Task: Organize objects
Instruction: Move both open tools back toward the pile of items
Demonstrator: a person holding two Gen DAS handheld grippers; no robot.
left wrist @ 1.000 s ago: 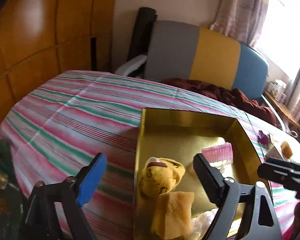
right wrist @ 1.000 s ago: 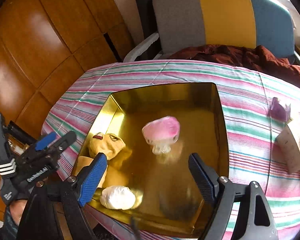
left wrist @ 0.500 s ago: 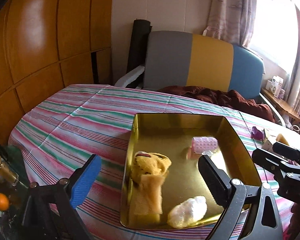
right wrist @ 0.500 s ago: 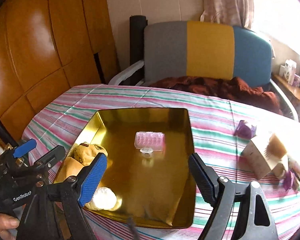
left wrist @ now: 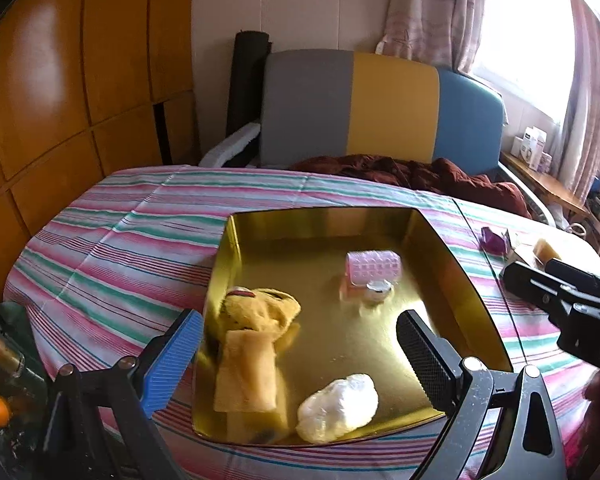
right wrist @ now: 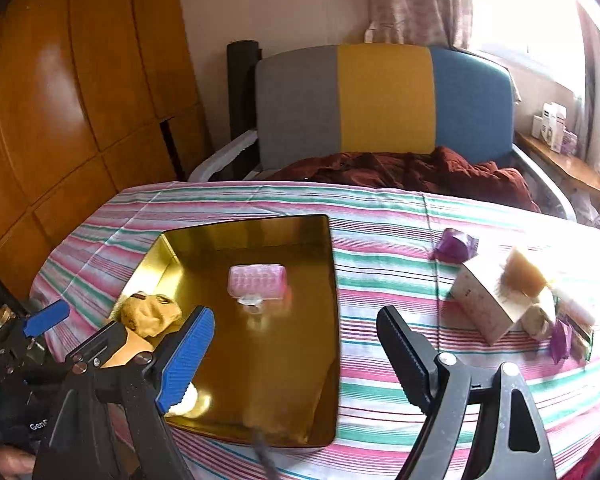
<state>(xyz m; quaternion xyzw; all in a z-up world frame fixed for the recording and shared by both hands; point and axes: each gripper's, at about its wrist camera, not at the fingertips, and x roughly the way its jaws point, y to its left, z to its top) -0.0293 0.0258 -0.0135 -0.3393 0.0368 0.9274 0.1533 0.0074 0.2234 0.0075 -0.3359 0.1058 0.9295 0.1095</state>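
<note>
Above the gold tray (left wrist: 472, 280), both hand-held grippers gape empty.

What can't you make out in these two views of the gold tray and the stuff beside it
- White bundle: right wrist view, mostly hidden behind the right gripper's blue finger.
- Plush toy: right wrist view, lower part covered by the left gripper.
- Box pile: left wrist view, cut off by the right gripper's body.
- Small boxes on the windowsill: too small to read.
</note>
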